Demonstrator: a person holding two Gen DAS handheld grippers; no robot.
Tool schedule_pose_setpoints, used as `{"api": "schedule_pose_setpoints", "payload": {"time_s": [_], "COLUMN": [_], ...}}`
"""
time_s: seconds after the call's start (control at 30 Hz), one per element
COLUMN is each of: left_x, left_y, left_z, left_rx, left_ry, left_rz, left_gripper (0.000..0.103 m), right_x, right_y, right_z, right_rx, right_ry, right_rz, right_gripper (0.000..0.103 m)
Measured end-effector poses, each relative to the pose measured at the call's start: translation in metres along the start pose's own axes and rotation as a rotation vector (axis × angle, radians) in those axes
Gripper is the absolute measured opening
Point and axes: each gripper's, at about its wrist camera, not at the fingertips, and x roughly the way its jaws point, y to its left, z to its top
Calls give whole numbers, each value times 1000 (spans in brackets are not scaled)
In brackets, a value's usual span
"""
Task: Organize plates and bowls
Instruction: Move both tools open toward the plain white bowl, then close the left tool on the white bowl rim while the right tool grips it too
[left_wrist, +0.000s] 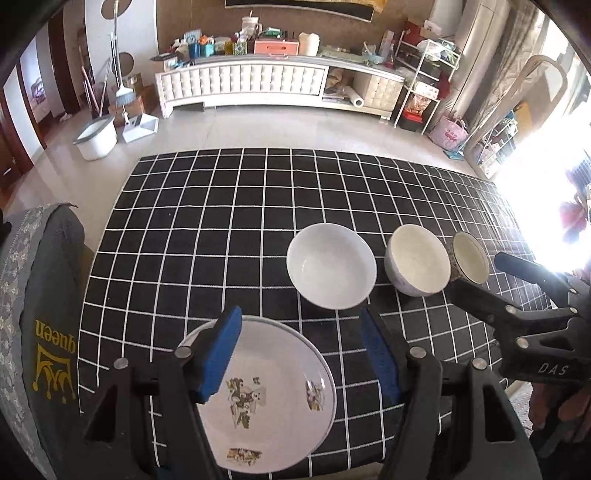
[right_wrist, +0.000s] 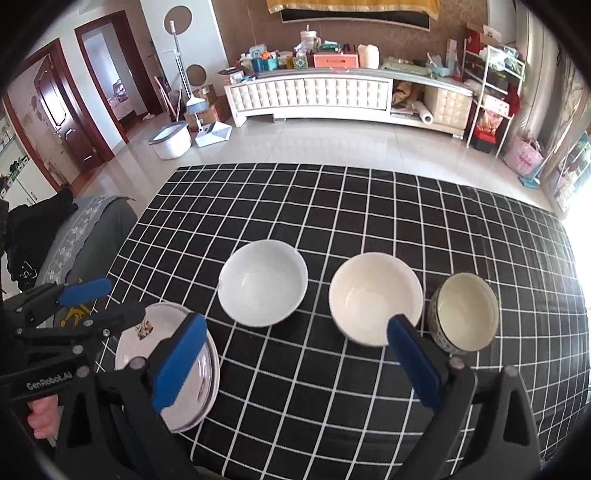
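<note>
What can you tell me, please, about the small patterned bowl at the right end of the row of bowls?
The small patterned bowl is the smallest of three bowls in the row. It looks ceramic, with a dark speckled blue-and-white pattern outside, a dark rim and a plain cream inside. It stands upright and empty on the black checked tablecloth, close beside the cream bowl; whether they touch is unclear. Neither gripper holds it.
</note>
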Motion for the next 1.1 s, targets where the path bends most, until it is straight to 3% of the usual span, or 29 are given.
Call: {"api": "schedule_pose_setpoints", "payload": {"time_s": [0.13, 0.37, 0.47, 0.53, 0.63, 0.73, 0.97, 1.1], "left_x": [16, 48, 61, 70, 83, 96, 124, 135], "left_y": [4, 6, 6, 7, 9, 12, 18, 24], "left_z": [13, 33, 40, 44, 47, 49, 49, 47], "left_rx": [3, 9, 16, 19, 5, -1, -25, -44], "left_ry": [15, 90, 115, 148, 194, 210, 252, 261], "left_rz": [7, -22, -27, -58, -76, -68, -72, -82], "left_gripper": [64, 64, 60, 48, 27, 27, 21, 17], "right_x": [21, 57, 72, 84, 99, 111, 129, 135], "right_y": [-8, -11, -14, -17, -22, -22, -27, -31], "right_z": [12, 29, 34, 35, 35, 35, 32, 30], "right_rx": [74, 126, 138, 165, 179, 170, 155, 153], "right_ry": [62, 145, 186, 232, 283, 310, 338, 344], "right_rz": [83, 139, 161, 195, 161, 157, 123, 109], "right_gripper": [100, 98, 77, 69, 63, 53, 45, 31]}}
